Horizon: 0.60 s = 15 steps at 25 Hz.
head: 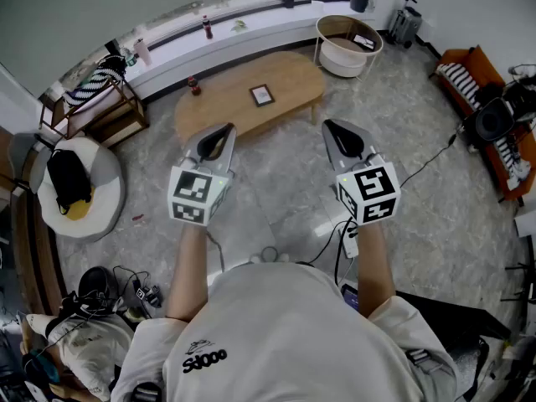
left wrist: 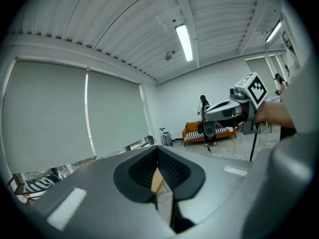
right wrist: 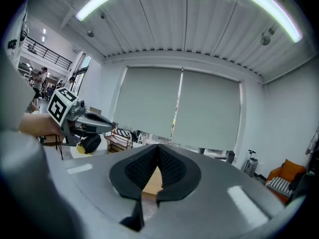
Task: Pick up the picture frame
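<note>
I see the left gripper [head: 223, 132] and the right gripper [head: 332, 127] side by side, each with its jaws closed together and nothing between them. The picture frame [head: 262, 95] lies flat on the wooden desk [head: 216, 109], ahead of both grippers and well apart from them.

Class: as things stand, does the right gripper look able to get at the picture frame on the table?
Probably not yet: the right gripper is over floor, short of the table; the picture frame itself lies unobstructed.
</note>
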{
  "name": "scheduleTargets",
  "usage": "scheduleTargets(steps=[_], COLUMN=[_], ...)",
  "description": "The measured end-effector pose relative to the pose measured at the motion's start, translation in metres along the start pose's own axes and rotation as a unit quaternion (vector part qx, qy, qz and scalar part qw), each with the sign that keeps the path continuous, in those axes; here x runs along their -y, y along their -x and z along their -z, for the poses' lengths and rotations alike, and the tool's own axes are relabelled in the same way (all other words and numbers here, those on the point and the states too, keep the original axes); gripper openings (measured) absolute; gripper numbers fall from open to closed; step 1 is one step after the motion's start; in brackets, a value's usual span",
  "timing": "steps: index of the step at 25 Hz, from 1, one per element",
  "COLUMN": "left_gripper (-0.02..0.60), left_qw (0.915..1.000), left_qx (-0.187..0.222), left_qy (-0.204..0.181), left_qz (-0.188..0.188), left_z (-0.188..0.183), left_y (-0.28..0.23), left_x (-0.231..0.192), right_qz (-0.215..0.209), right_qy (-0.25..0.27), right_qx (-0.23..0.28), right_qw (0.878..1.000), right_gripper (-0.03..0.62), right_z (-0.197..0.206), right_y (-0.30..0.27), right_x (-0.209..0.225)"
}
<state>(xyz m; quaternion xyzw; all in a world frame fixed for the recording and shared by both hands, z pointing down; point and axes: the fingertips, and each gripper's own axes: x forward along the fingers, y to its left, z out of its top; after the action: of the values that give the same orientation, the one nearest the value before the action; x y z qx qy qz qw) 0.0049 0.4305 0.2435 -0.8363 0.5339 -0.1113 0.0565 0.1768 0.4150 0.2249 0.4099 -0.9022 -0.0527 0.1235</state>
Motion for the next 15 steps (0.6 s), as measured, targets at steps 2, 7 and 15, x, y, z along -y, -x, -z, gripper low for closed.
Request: scheduleTargets(steps=[2,7,15], left_gripper=[0.011,0.012,0.012], left_qw=[1.0000,0.9999,0.9994], left_qx=[-0.001,-0.008,-0.004], left_qy=[-0.002,0.005,0.014], left_qz=[-0.004,-0.011,-0.030], left_z=[-0.001,0.003,0.008], left_y=[-0.005,-0.022,-0.050], left_x=[0.000,0.000,0.004], right_qz=[-0.001,0.001,-0.012], right_qy=[0.002,-0.021,-0.028], right_qx=[0.000,0.021,0.008], right_qw=[1.000,1.000,1.000], right_gripper=[0.002,0.003,0.003], right_z=[-0.001,0.000,0.018], right_y=[-0.001,-0.003,-0.011], right_x=[0.005,0.023,0.051])
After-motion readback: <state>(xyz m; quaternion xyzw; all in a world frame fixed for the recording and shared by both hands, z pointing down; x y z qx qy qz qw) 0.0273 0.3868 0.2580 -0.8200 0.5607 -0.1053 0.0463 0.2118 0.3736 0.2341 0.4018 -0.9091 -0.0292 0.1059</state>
